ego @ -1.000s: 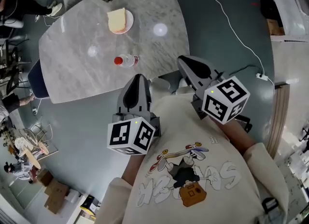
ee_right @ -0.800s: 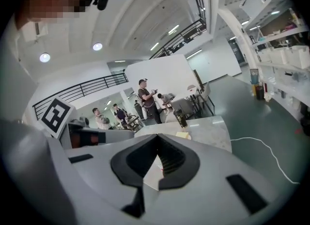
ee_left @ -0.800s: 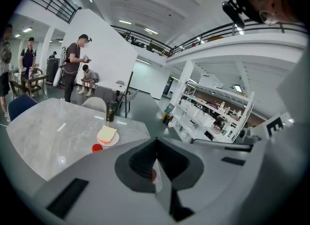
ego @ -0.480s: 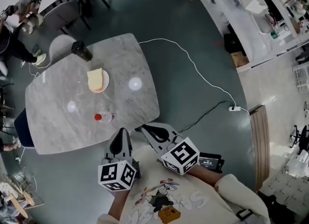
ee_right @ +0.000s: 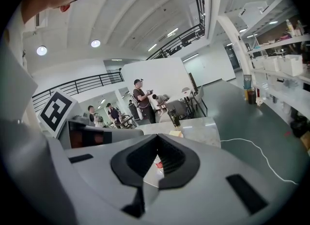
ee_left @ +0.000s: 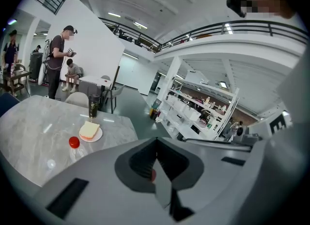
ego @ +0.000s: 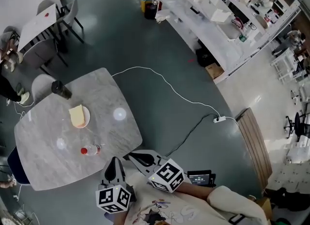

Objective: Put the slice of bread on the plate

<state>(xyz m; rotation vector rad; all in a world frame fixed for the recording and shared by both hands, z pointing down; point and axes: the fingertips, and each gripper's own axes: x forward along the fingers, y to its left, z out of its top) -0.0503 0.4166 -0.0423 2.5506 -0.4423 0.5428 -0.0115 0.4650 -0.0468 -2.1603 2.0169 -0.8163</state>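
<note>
The pale yellow slice of bread lies on the small round white plate. The plate sits on the grey marble table. The bread covers most of the plate, so only a bit of rim shows.

The left gripper and the right gripper hang by the table's near edge, well apart from the bread. The left gripper's jaws are pressed together with nothing between them. The right gripper's jaw tips meet too, and it holds nothing.

A clear plastic bottle with a red cap lies on its side between the plate and the grippers. Its see-through body is hard to make out. A tall dark cup stands on the far side of the plate.

In the right gripper view the bread just peeks over the jaws. In the head view the person's shirt is cut off at the bottom edge.
</note>
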